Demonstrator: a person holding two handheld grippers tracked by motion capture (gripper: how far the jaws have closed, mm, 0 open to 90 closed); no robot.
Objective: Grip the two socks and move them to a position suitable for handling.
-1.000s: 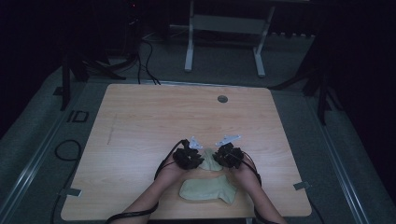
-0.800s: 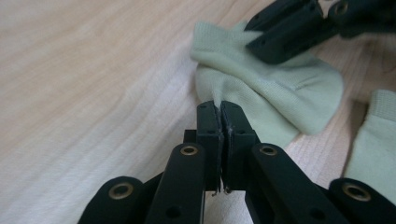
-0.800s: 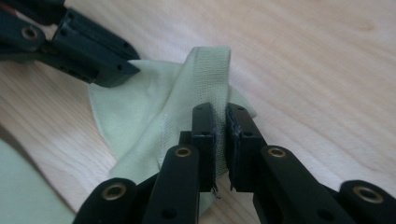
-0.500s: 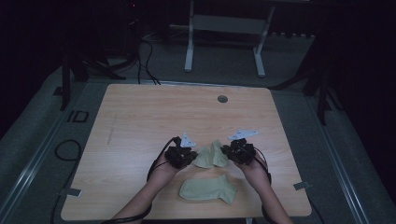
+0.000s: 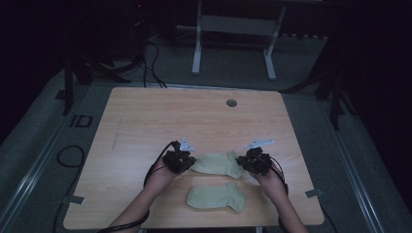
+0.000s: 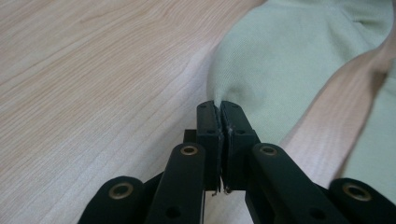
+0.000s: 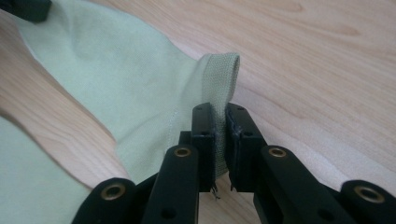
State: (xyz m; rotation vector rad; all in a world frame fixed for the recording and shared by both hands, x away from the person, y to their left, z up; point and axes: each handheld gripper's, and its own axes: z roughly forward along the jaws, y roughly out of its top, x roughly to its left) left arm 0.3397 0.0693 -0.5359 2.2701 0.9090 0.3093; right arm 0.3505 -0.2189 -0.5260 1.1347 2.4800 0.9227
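Setting: a pale wooden table with rounded corners [image 5: 145, 121] under dim light, seen from above; a small round grey grommet [image 5: 231, 103] sits near its far edge, toward 12 o'clock.

Upper sock: a pale green fabric sock [image 5: 217, 163] lies stretched flat between the two grippers, in the near half of the table, toward 6 o'clock from the centre.

Lower sock: a second pale green fabric sock [image 5: 215, 196] lies flat just beyond the near edge, at 6 o'clock from the first, the two apart with a strip of bare wood between them.

Left gripper: the black two-jaw left gripper [image 5: 179, 160], held in the person's left hand [image 5: 163, 175], sits at 9 o'clock of the upper sock; in the left gripper view its jaws are pressed together on a pinch of the sock's rounded end [image 6: 217, 100].

Right gripper: the black two-jaw right gripper [image 5: 253, 161], held in the right hand [image 5: 273, 183], sits at 3 o'clock of the same sock; in the right gripper view its jaws clamp the ribbed cuff [image 7: 219, 74], which stands up in a fold above them.

Background: a white metal frame stand [image 5: 233, 29] on the dark floor beyond the table, at 12 o'clock.
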